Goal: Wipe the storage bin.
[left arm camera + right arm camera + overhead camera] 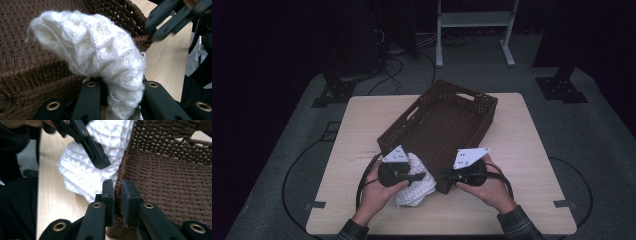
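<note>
A brown woven basket [462,95] sits askew on the wooden table [362,125]. A white knitted cloth [418,189] hangs at its near left corner, draped against the rim [30,72]. My left gripper [419,176] is shut on the cloth [95,47], which bulges up between the jaws [121,86]. My right gripper [446,175] is shut on the basket's near corner wall [170,175], its pads [108,192] pinching the woven edge. The right gripper view has the left gripper [97,160] against the cloth [80,177].
Bare tabletop lies left and right of the basket and along the near edge [452,220]. Beyond the table are a white metal frame [474,20], black stand feet [562,87] and cables on grey carpet [392,65].
</note>
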`<state>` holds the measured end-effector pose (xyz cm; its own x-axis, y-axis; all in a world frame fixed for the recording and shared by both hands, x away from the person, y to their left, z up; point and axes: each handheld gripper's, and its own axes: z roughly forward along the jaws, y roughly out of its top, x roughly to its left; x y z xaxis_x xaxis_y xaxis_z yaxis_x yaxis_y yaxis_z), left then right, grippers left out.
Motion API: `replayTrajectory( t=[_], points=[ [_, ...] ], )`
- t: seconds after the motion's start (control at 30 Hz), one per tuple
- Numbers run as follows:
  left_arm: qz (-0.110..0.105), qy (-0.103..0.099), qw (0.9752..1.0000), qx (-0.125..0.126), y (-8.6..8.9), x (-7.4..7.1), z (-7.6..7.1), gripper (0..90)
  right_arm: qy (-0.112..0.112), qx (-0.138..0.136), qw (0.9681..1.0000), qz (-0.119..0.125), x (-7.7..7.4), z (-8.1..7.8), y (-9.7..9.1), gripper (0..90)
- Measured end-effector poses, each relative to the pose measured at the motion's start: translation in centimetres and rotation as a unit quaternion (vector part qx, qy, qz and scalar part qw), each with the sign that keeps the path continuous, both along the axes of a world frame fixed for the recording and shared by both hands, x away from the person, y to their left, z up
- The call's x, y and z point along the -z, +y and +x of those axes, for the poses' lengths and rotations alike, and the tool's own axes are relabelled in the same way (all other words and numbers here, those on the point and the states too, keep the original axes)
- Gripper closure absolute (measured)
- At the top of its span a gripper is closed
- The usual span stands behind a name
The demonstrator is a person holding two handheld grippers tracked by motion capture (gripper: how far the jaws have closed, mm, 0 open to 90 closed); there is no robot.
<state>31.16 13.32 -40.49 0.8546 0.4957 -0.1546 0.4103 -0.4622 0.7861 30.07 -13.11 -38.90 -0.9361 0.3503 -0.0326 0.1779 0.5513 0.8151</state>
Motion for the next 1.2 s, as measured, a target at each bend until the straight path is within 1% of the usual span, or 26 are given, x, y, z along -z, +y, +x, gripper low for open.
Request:
replayTrajectory(
  t=[0.1,0.13,0.2,0.23,0.27,0.3,0.37,0.47,0.53,0.57,0.6,0.67,0.73,0.77,0.83,0.87,1.0,1.07,1.17,1.2],
  points=[
    [0.002,-0.001,1.0,0.0,-0.1,0.0,0.0,75.1,0.008,0.0,1.0,0.004,-0.2,-0.1,-0.9,81.3],
    [0.001,0.0,1.0,0.001,-0.2,0.0,-0.1,75.1,0.011,-0.001,0.9999,0.009,-0.2,-0.1,-1.1,81.6],
    [0.004,0.001,1.0,0.003,-0.5,0.2,-0.1,75.1,0.014,-0.001,0.9998,0.012,-0.1,-0.1,-1.2,84.0],
    [0.006,0.003,1.0,0.004,-0.7,0.3,-0.2,75.1,0.017,-0.004,0.9998,0.013,0.0,0.0,-1.2,84.5],
    [0.008,0.005,0.9999,0.006,-0.9,0.5,-0.2,75.0,0.015,-0.007,0.9998,0.012,0.1,0.0,-1.1,85.1],
    [0.012,0.007,0.9999,0.01,-1.1,0.8,-0.2,75.0,0.014,-0.006,0.9998,0.011,0.1,0.0,-1.0,85.3],
    [0.016,0.015,0.9997,0.014,-1.6,1.4,-0.2,75.0,0.015,-0.006,0.9998,0.01,0.1,0.0,-1.0,85.6],
    [0.028,0.022,0.9992,0.018,-2.2,2.3,-0.1,74.9,0.014,-0.005,0.9998,0.011,0.1,0.0,-1.0,85.7],
    [0.044,0.023,0.9986,0.019,-2.6,2.9,0.0,74.9,0.015,-0.004,0.9998,0.01,0.1,-0.1,-1.0,85.7],
    [0.045,0.027,0.9984,0.019,-2.8,3.2,0.0,74.9,0.015,-0.004,0.9998,0.01,0.1,-0.1,-1.0,85.7],
    [0.049,0.028,0.9981,0.024,-2.9,3.4,0.1,74.9,0.015,-0.004,0.9998,0.01,0.1,-0.1,-1.0,85.7],
    [0.058,0.03,0.9976,0.024,-3.3,3.8,0.0,75.0,0.013,-0.005,0.9999,0.009,0.1,-0.1,-1.0,85.7],
    [0.073,0.029,0.9965,0.031,-3.7,4.4,0.1,74.9,0.012,-0.006,0.9999,0.009,0.1,-0.1,-1.0,85.7],
    [0.082,0.032,0.9956,0.033,-3.9,4.7,0.0,74.9,0.012,-0.006,0.9999,0.008,0.1,-0.1,-1.0,85.7],
    [0.088,0.039,0.9947,0.037,-4.4,5.3,0.1,74.9,0.01,-0.007,0.9999,0.009,0.1,0.0,-0.9,85.6],
    [0.093,0.039,0.9941,0.039,-4.7,5.5,0.1,74.9,0.011,-0.006,0.9999,0.008,0.1,-0.1,-1.0,85.6],
    [0.099,0.041,0.9934,0.041,-5.1,5.8,0.0,74.8,0.014,-0.005,0.9999,0.008,0.1,-0.1,-1.0,85.6],
    [0.099,0.034,0.9936,0.043,-5.1,5.6,-0.2,74.9,0.013,-0.005,0.9999,0.008,0.1,-0.1,-1.0,85.7],
    [0.085,0.031,0.9946,0.05,-5.0,4.8,-0.4,75.0,0.011,-0.006,0.9999,0.008,0.1,-0.1,-1.0,85.6],
    [0.077,0.029,0.9954,0.05,-5.0,4.5,-0.5,75.0,0.011,-0.006,0.9999,0.008,0.1,-0.1,-1.0,85.6]
  ],
)
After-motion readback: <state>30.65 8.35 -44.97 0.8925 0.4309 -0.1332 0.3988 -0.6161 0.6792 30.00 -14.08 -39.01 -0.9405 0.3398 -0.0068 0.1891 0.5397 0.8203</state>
